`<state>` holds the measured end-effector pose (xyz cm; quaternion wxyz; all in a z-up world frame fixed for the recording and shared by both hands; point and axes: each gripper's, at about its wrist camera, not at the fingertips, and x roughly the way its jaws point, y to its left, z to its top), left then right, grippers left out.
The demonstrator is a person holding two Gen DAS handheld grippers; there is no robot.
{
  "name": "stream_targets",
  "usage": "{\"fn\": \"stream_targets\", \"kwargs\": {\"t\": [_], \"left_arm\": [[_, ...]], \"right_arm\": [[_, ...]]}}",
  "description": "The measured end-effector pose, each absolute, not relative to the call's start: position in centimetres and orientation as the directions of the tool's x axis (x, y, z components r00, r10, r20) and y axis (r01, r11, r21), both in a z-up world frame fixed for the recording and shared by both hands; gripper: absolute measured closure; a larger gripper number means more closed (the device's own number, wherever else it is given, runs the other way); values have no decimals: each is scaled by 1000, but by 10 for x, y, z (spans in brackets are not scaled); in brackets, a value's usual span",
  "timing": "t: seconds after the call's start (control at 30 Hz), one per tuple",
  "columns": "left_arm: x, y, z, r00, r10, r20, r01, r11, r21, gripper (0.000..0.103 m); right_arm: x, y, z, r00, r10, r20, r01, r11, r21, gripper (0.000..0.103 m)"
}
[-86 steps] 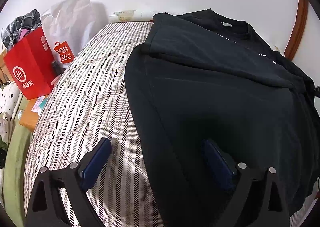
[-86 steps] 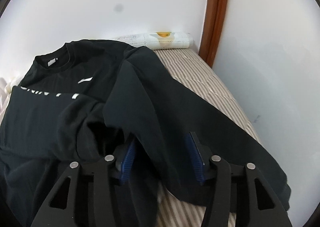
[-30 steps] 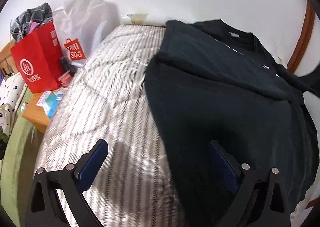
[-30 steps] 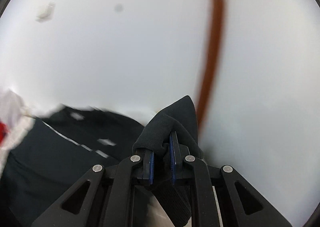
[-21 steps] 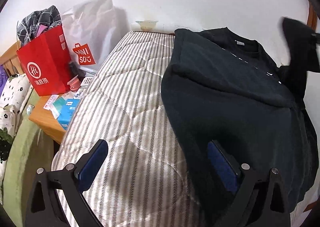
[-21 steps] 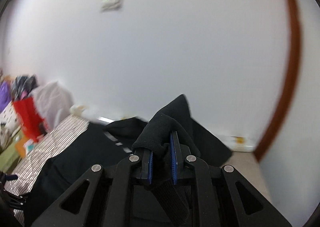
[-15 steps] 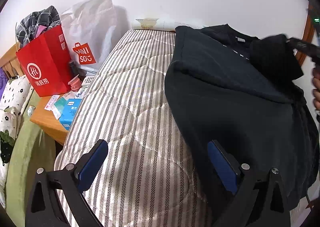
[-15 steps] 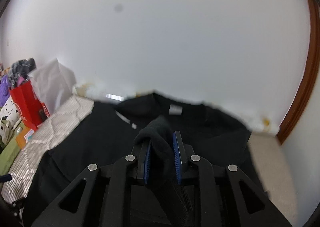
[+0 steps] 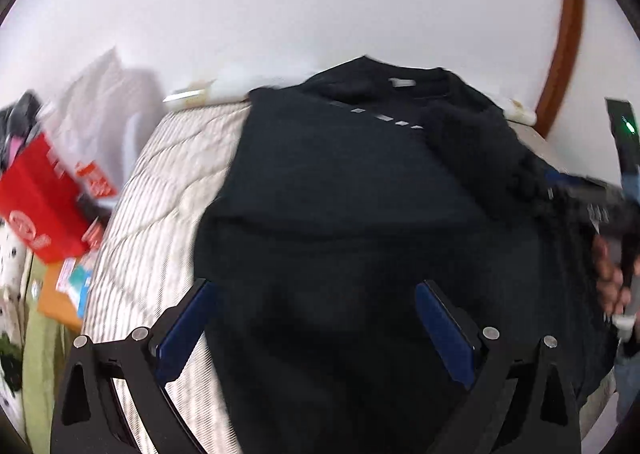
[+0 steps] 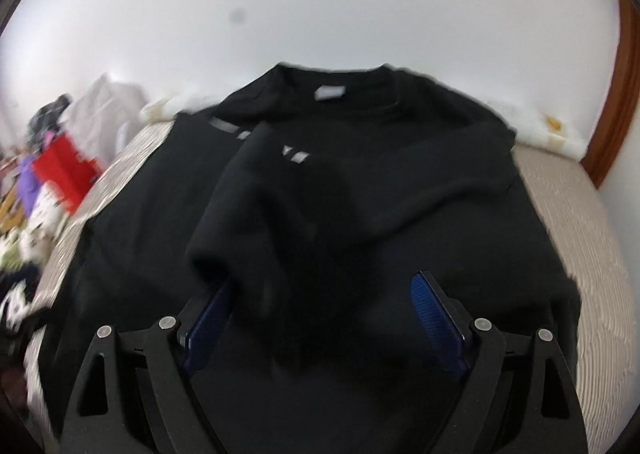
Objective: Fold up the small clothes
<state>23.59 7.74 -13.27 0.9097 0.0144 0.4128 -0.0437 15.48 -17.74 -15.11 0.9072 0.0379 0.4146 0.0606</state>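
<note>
Right wrist view: black sweatshirt (image 10: pixel 400 206) lies front-up on the striped mattress (image 10: pixel 568 214), collar at 12 o'clock by the wall. Right sleeve (image 10: pixel 288 222) is folded in across the chest, its cuff end bunched toward 7 o'clock, touching the right gripper's (image 10: pixel 320 306) left pad. Right gripper is spread wide, holding nothing. Left wrist view: left gripper (image 9: pixel 316 318) also spread wide, empty, hovering over the hem area at 6 o'clock. Left side of the sweatshirt (image 9: pixel 340 214) looks already folded inward, straight edge at 9 o'clock. Red bag (image 9: pixel 38 198) off the bed at 9 o'clock. Progress guess: both sleeves in, roughly halfway; sleeve needs flattening, and the bottom-to-collar fold is not yet done. Frames blurry.
</note>
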Motion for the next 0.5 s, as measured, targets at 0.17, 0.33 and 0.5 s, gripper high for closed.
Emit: {"fn": "stream_targets", "kwargs": {"t": [0.17, 0.33, 0.5], "left_arm": [[245, 22, -118, 656, -102, -748, 200, 979, 41, 4], [258, -29, -113, 658, -132, -741, 281, 956, 79, 4], [284, -71, -124, 645, -147, -750, 311, 947, 82, 4]], "right_arm": [[112, -198, -137, 708, 132, -693, -75, 991, 112, 16], [80, -253, -129, 739, 80, -669, 47, 984, 171, 16], [48, -304, -132, 734, -13, -679, 186, 966, 182, 16]]}}
